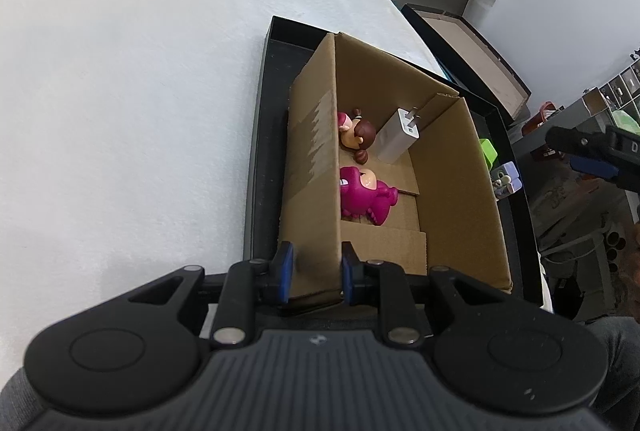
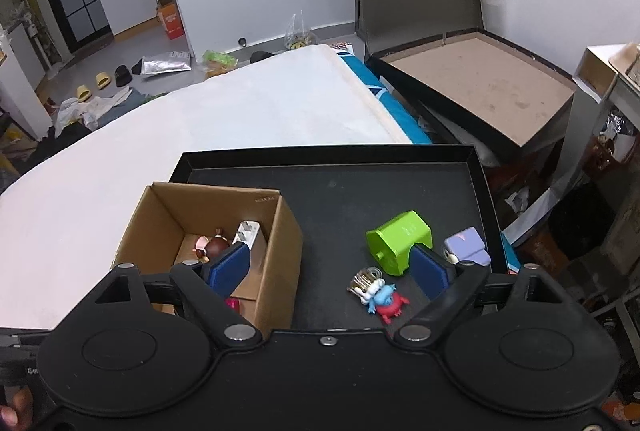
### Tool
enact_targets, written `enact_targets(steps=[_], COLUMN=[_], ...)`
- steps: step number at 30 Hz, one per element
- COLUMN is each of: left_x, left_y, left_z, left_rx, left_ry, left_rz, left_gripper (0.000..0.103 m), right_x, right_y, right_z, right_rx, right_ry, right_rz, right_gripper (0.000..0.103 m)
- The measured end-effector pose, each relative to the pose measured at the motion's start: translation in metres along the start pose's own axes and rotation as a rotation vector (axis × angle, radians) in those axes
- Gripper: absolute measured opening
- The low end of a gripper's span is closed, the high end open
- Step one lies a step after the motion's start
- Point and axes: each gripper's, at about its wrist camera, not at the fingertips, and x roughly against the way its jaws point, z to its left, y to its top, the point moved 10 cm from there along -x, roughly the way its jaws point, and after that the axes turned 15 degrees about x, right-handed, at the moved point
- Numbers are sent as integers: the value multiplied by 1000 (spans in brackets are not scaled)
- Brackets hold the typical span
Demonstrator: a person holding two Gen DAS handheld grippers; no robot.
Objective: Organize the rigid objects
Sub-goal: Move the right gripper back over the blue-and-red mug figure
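With the left gripper (image 1: 314,273) pinching the cardboard box (image 1: 452,191) wall in the black tray (image 2: 340,191) and the right gripper's (image 2: 332,271) fingers wide above the loose toys (image 2: 380,295), a careless reach might knock the box sideways.

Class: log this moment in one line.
left hand-held gripper: grips cardboard box wall | right hand-held gripper: open, empty | green piece: on tray

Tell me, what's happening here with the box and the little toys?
A person is sorting small items into a cardboard box that stands in a black tray. The left tongs pinch the box's wall. The right tongs hover open above the tray. A pink toy, a doll and a white charger are boxed; a green piece and two small toys wait outside.
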Motion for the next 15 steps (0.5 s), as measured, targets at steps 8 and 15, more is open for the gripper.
enact_targets(steps=[8,15], left_x=[1,1], left_y=[-1,0], left_z=[-2,-1], left_rx=[-3,-2], left_ry=[13,20], left_rz=[-8,-8], left_gripper=[23,23], right_x=[4,3], right_y=[-12,-24], right_z=[-19,-37], right_rx=[-22,-41], right_ry=[3,2], right_rz=[9,29], right_gripper=[96,103])
